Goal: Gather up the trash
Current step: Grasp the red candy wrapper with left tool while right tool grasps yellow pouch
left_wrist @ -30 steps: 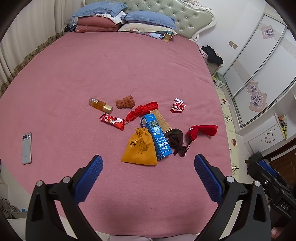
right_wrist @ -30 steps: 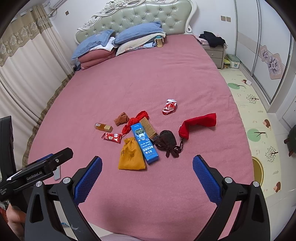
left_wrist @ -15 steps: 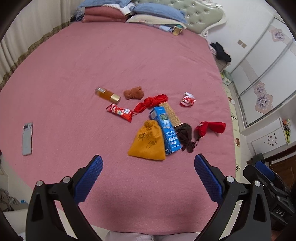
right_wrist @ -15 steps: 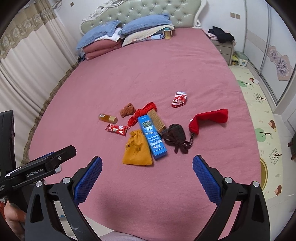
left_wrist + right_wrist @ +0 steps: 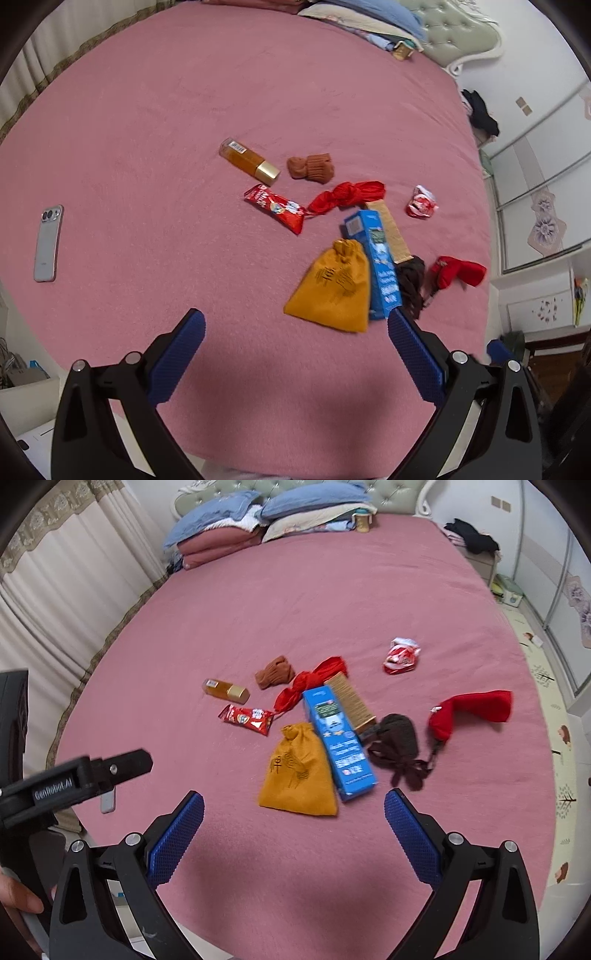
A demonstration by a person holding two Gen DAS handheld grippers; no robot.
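Observation:
A cluster of items lies on the pink bed [image 5: 184, 129]. A red snack wrapper [image 5: 275, 208] [image 5: 246, 716], a crumpled red-white wrapper [image 5: 420, 201] [image 5: 400, 656], a blue carton [image 5: 376, 262] [image 5: 338, 738] and an amber bottle [image 5: 249, 165] [image 5: 225, 690] lie among an orange pouch [image 5: 334, 288] [image 5: 297, 771], a brown mitten [image 5: 310, 168], red cloths and a dark pouch [image 5: 397, 744]. My left gripper [image 5: 295, 354] is open and empty above the bed's near edge, just short of the orange pouch. My right gripper [image 5: 293, 834] is open and empty, likewise in front of the pouch.
A white phone [image 5: 48, 243] lies on the bed at the left. Pillows [image 5: 266, 513] and a green headboard are at the far end. A curtain [image 5: 55, 590] hangs on the left; wardrobe doors and a play mat [image 5: 546, 686] are on the right.
Both grippers have moved forward and down toward the cluster; the items appear larger and nearer. Both stay open and empty.

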